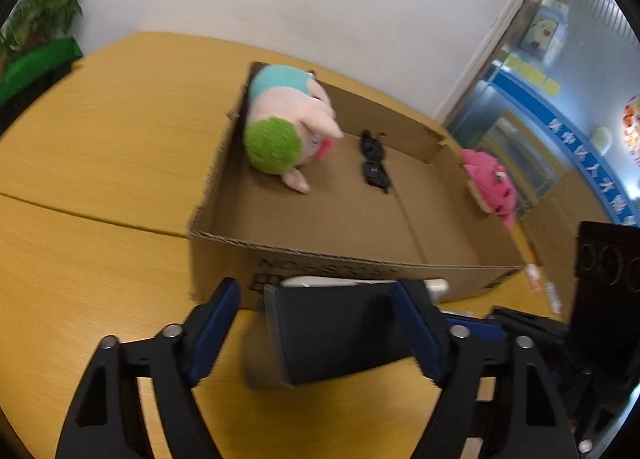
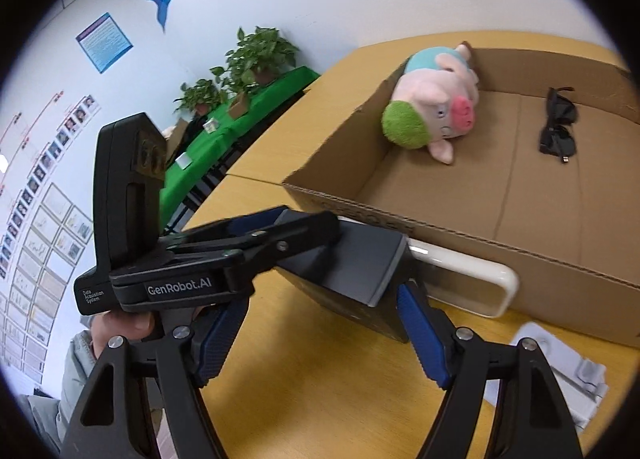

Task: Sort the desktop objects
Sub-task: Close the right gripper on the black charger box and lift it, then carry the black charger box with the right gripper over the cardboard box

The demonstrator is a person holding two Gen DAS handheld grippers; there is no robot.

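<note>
In the left wrist view we see the left hand-held gripper (image 1: 316, 323) low in the frame, its blue pads spread wide around a dark box (image 1: 340, 335) that stands on the wooden bench (image 1: 100, 179). The right pad lies against the box's right side; the left pad stands clear of it, so we read this gripper as released and not yet gripping. In the right wrist view the right hand-held gripper (image 2: 320, 335) also straddles that dark box (image 2: 352, 271) from the other side, jaws wide, with a gap visible at the left pad; it too appears unclenched. The left gripper's body crosses that frame's left half, held by a person's hand (image 2: 120, 327).

Going left to right, we count one cardboard tray (image 1: 224, 179), open-topped, in the frame's middle. Inside it lie one plush pig (image 1: 288, 127) with a green ear, at the far left corner, and one pair of black sunglasses (image 1: 374, 163) to its right. One pink plush (image 1: 490, 183) sits at the tray's right end; we cannot tell whether it is inside or just beyond the wall. One white oblong item (image 2: 464, 279) lies between the dark box and the tray's near wall, mostly hidden in the left view.

White packaging (image 2: 560, 371) at the lower right is cut off and blurred.
</note>
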